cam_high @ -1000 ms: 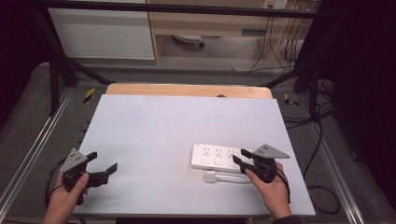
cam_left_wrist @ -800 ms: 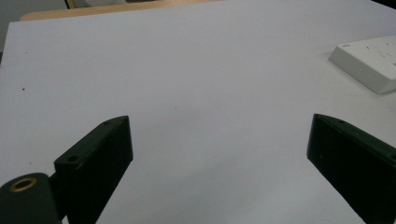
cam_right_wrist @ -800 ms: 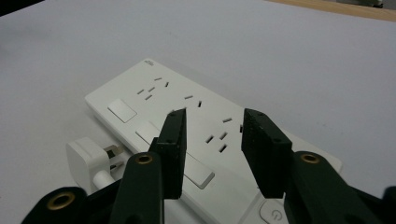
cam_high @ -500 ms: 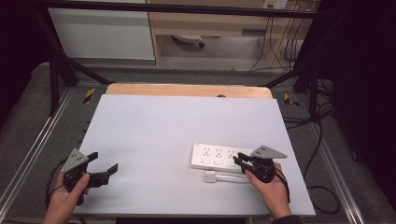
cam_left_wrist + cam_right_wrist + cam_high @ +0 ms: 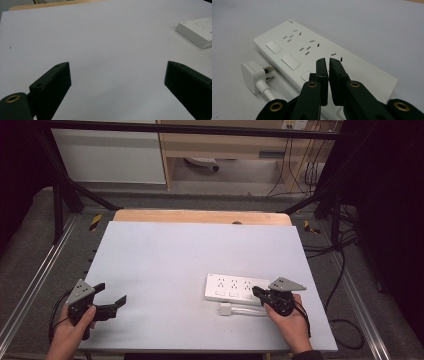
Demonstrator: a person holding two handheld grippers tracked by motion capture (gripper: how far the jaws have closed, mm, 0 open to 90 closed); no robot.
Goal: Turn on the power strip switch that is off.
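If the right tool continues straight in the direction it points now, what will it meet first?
Probably the white power strip: the shut right tool hangs just above its top near the end socket, pointing along it. Whether it already touches is unclear.

The right gripper (image 5: 259,292) has just been closing, jaws together and empty; the left gripper (image 5: 111,296) gapes wide.

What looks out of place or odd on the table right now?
Nothing stands out. The white power strip lies flat and intact on the table, and its plug rests loose beside it, unplugged and undamaged. No spills or breakage.
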